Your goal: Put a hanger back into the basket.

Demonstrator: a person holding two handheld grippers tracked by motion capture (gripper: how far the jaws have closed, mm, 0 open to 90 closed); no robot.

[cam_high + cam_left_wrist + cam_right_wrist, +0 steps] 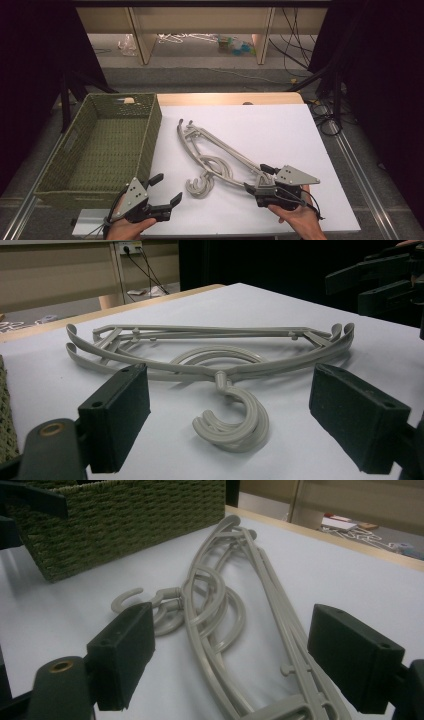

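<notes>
Hangers (pixel 215 155): grey stack flat on the white sheet (pixel 280 130), hooks at 6 o'clock, ready for pickup.
Basket (pixel 150 125): green, at 9 o'clock of hangers; likely destination.
Left gripper (pixel 166 192): jaws apart, nothing held, facing hooks.
Right gripper (pixel 256 178): jaws apart, straddling the stack's near end, likely to clamp.

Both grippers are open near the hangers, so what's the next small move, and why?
Probably close the right gripper on the near end of the grey hangers. In the right gripper view that end already lies between its open jaws, while the left gripper sits open, short of the hooks. The hangers lie stacked flat on the white table beside the green basket, seemingly their destination.
</notes>
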